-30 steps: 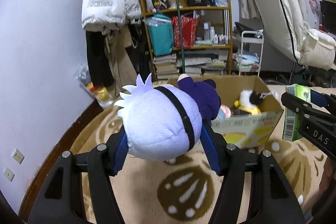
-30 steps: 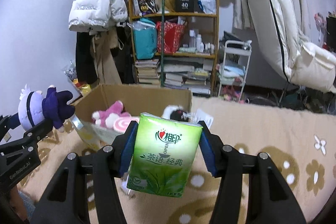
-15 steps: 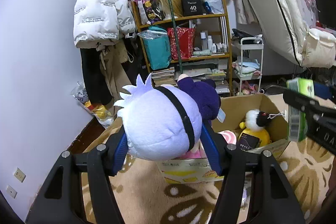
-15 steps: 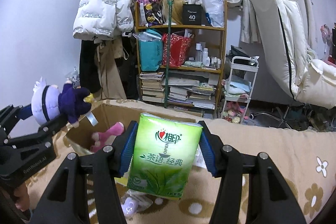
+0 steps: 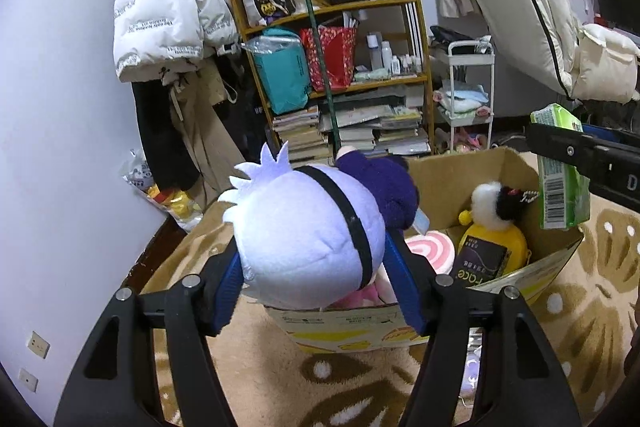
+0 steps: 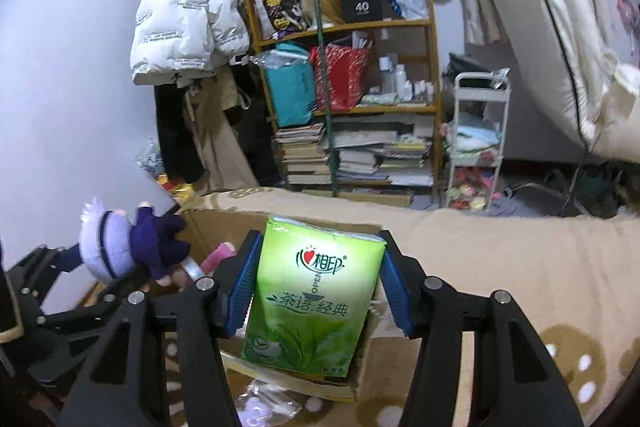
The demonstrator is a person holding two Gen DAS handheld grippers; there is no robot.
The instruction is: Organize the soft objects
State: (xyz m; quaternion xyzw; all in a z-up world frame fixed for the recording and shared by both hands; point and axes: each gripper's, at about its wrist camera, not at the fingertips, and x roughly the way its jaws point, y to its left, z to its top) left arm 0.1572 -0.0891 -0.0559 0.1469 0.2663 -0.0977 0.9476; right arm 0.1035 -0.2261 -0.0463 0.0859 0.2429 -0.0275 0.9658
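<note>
A plush doll (image 5: pixel 304 239) with a pale lilac head, black band and dark purple body sits between the blue pads of my left gripper (image 5: pixel 316 279), which still touch it as the jaws are opening. It hangs over the near left part of an open cardboard box (image 5: pixel 460 167). My right gripper (image 6: pixel 316 287) is shut on a green tissue pack (image 6: pixel 308 299), held over the box's near edge (image 6: pixel 320 383). In the right wrist view the doll (image 6: pixel 108 247) shows at the left. In the left wrist view the tissue pack (image 5: pixel 560 187) shows at the right.
Inside the box lie a pink swirl cushion (image 5: pixel 430 249) and a yellow toy (image 5: pixel 496 239) with a white and black head. Behind stand a crowded wooden shelf (image 5: pixel 360 87), a white trolley (image 5: pixel 468 87) and a hanging white jacket (image 5: pixel 168 7). A patterned beige carpet (image 5: pixel 280 379) covers the floor.
Both grippers have moved forward to the box, which now lies right under the doll and the tissue pack. The left pads stand slightly wider apart.
</note>
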